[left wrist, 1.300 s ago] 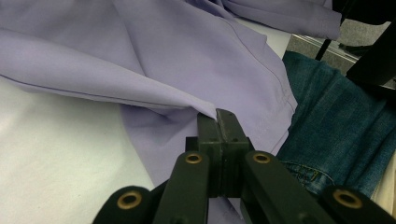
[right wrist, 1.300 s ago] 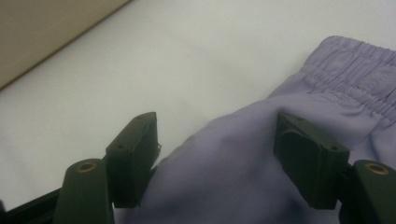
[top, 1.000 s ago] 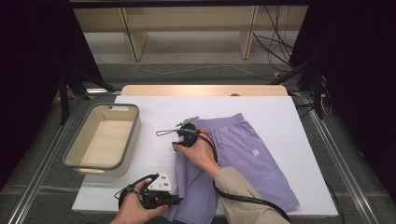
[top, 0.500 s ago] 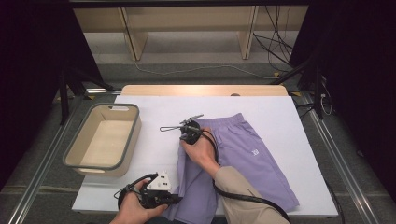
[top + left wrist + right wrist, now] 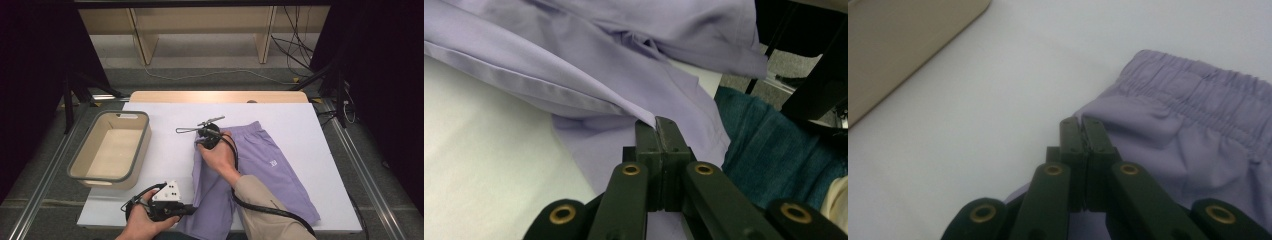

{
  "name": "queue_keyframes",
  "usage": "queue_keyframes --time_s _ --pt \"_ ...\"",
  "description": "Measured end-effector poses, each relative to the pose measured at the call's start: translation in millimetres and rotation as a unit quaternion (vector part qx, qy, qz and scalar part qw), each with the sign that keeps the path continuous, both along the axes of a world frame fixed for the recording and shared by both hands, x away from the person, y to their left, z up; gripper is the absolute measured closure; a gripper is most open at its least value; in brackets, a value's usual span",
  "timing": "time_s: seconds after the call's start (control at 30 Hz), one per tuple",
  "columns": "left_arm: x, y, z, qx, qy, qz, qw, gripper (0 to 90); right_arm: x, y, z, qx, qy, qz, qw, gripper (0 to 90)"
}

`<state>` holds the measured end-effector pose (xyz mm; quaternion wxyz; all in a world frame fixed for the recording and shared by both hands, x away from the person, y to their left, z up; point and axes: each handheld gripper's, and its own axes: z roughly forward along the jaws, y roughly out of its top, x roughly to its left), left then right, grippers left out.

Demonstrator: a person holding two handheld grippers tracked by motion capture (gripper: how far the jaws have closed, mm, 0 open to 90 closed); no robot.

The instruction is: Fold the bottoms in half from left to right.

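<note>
Shorts [image 5: 260, 165], lilac thin fabric w/ elastic waistband, lie centre-right of the high view on the white table sheet [image 5: 165, 155], waistband toward the upper middle, legs running to the lower right & bottom edge. We hold the left gripper [image 5: 187, 211] at bottom centre-left of that view, black w/ a grey three-cornered plate on top, at the shorts' near leg hem. In the left gripper view its jaws are pressed together, pinching a fold of that hem [image 5: 644, 117], which rises taut to the tips. The right gripper [image 5: 199, 142] sits mid-frame in the high view, at the waistband's left corner, our hand [image 5: 217, 157] over the fabric behind it. Its jaws have just been closing; in the right gripper view they're now pressed together on the waistband corner edge [image 5: 1083, 117], cloth bunched just beside the tips. Beige rectangular plastic bin w/ grey rim [image 5: 75, 165] stands at left of the high view, well apart from the shorts; its wall [image 5: 903, 45] shows upper left in the right gripper view.
</note>
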<state>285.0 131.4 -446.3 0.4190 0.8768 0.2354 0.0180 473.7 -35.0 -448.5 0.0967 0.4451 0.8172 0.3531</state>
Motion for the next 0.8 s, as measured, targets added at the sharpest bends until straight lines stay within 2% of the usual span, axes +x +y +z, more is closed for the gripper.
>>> queue_keyframes --time_s 0.33,0.8 --pt "6.6 -8.2 14.0 -0.041 -0.014 -0.003 0.9991 89.4 1.9 -22.9 18.6 0.007 -0.014 -0.016 0.9997 89.8" --pt "12.3 -29.0 22.8 -0.055 -0.041 -0.023 0.9974 89.3 1.9 -52.6 33.9 0.013 -0.031 -0.039 0.9987 89.8"
